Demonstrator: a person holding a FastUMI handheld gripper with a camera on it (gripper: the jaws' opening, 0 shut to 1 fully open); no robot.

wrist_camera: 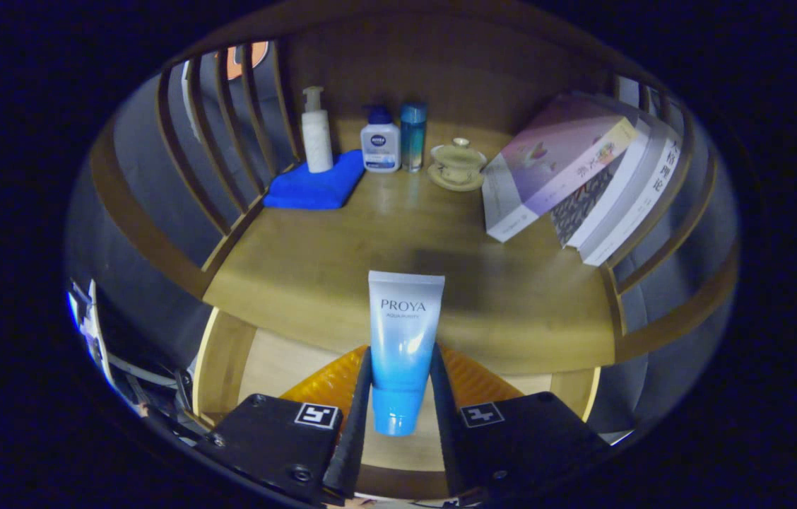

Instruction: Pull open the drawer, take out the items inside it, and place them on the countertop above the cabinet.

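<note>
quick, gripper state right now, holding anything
gripper: closed on the blue-and-white tube, both fingers pressing its lower part, holding it upright above the open drawer, at the front edge of the countertop.

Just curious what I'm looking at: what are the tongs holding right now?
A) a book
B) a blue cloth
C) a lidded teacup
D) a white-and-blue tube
D: both fingers of the tongs press on the white-and-blue tube, held over the countertop.
</note>
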